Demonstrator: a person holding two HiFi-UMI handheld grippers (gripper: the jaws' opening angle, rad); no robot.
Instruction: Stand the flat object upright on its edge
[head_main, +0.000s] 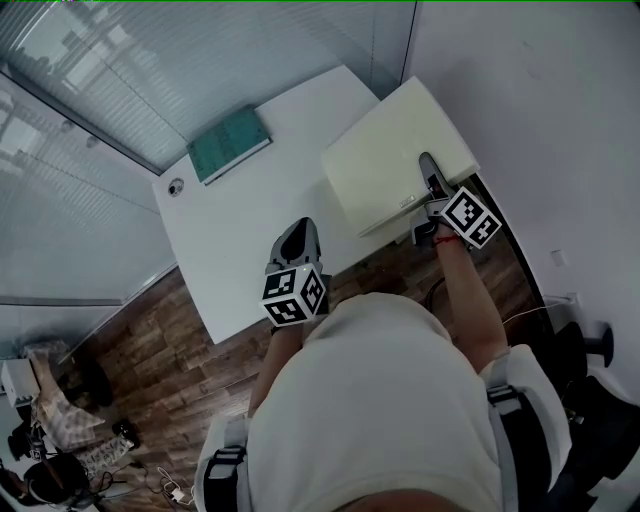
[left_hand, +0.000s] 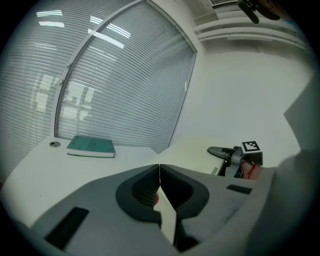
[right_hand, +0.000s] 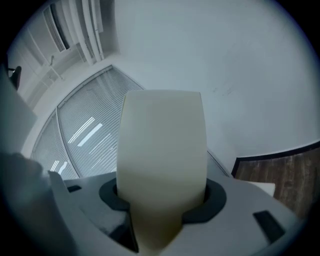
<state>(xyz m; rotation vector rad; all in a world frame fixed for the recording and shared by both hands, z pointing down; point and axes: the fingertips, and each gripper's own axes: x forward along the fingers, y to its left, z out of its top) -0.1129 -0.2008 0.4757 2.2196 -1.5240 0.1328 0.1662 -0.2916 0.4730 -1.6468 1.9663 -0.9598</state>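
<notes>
The flat object is a thick cream slab (head_main: 390, 155) at the right end of the white table (head_main: 230, 240). My right gripper (head_main: 432, 190) is shut on its near right edge. In the right gripper view the slab (right_hand: 162, 145) fills the gap between both jaws (right_hand: 162, 202) and stretches away ahead. Whether it lies flat or is tipped up I cannot tell. My left gripper (head_main: 298, 240) hovers over the table's near middle, shut and empty, with its jaws touching (left_hand: 159, 172). From the left gripper view the slab (left_hand: 192, 149) and the right gripper (left_hand: 220, 151) show at the right.
A teal book (head_main: 230, 143) lies flat at the table's far left corner, by the glass wall with blinds (head_main: 120, 60). A small round cap (head_main: 177, 186) sits in the tabletop near it. A white wall (head_main: 540, 90) runs close on the right. Wood floor (head_main: 160, 350) lies below the table's near edge.
</notes>
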